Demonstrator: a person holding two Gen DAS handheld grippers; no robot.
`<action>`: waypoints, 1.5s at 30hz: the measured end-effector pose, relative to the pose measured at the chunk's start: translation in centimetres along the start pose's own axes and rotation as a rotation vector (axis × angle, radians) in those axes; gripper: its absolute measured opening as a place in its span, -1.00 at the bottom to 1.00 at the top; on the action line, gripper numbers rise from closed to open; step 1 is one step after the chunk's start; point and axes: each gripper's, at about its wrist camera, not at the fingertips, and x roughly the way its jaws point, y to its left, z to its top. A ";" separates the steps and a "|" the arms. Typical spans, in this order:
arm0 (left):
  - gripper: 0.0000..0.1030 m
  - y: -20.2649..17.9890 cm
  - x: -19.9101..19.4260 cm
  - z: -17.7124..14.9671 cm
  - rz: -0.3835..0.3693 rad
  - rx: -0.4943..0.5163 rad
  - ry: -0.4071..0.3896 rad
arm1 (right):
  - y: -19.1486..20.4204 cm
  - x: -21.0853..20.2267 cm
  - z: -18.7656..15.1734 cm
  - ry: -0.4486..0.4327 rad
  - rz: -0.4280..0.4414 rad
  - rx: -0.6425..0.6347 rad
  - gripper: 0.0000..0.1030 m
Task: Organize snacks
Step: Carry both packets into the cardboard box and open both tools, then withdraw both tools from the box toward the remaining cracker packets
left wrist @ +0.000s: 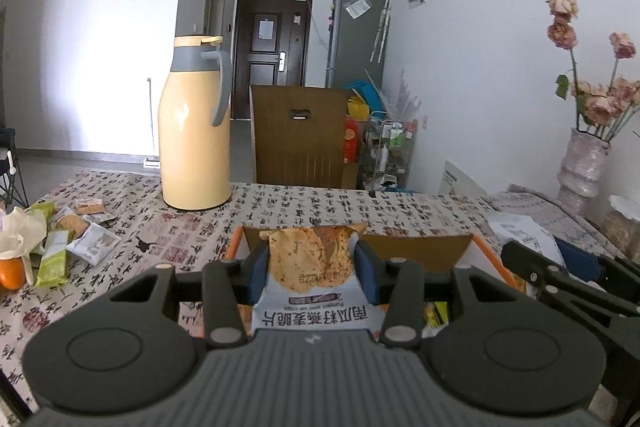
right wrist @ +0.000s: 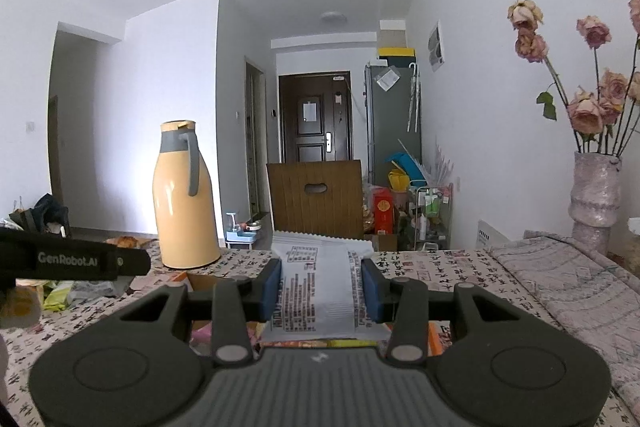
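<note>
My left gripper (left wrist: 314, 267) is shut on an oat crisp packet (left wrist: 310, 259) with a brown cracker picture, held above an open orange-edged cardboard box (left wrist: 416, 247). My right gripper (right wrist: 322, 285) is shut on a white snack packet (right wrist: 320, 283), printed back side up, also lifted over the box (right wrist: 204, 281). In the left wrist view the right gripper (left wrist: 560, 267) shows at the right edge with its packet (left wrist: 520, 235). In the right wrist view the left gripper's finger (right wrist: 80, 261) crosses the left side. More snack packets (left wrist: 80, 235) lie in a pile on the table's left.
A tall yellow thermos jug (left wrist: 194, 131) stands on the patterned tablecloth (left wrist: 300, 203) behind the box. An orange (left wrist: 12, 273) lies at the left edge. A vase of dried roses (right wrist: 594, 195) stands far right on a folded cloth (right wrist: 560, 279). A wooden chair back (left wrist: 298, 135) rises beyond the table.
</note>
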 end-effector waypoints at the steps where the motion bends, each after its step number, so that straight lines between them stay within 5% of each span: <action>1: -0.11 0.1 0.6 0.0 0.005 -0.007 -0.002 | 0.0 0.5 -0.1 0.003 -0.002 0.003 -0.20; 17: -0.06 1.7 4.9 -2.6 0.027 -0.033 0.039 | -0.6 4.8 -3.3 0.105 0.009 0.029 -0.20; 20: 0.33 1.9 4.7 -2.6 0.041 -0.043 0.029 | -0.6 5.1 -3.6 0.130 0.010 0.032 -0.14; 22: 0.82 1.9 4.4 -2.5 0.055 -0.053 0.018 | -0.8 5.2 -3.7 0.138 0.004 0.042 -0.02; 24: 1.00 2.1 4.2 -2.5 0.077 -0.064 -0.002 | -1.0 5.2 -3.8 0.141 -0.002 0.055 0.68; 26: 1.00 2.2 4.1 -2.4 0.080 -0.077 -0.001 | -1.2 5.1 -3.9 0.138 -0.007 0.068 1.00; 45: 1.00 2.2 2.5 -1.4 0.082 -0.094 0.015 | -1.4 3.8 -2.4 0.122 -0.033 0.063 1.00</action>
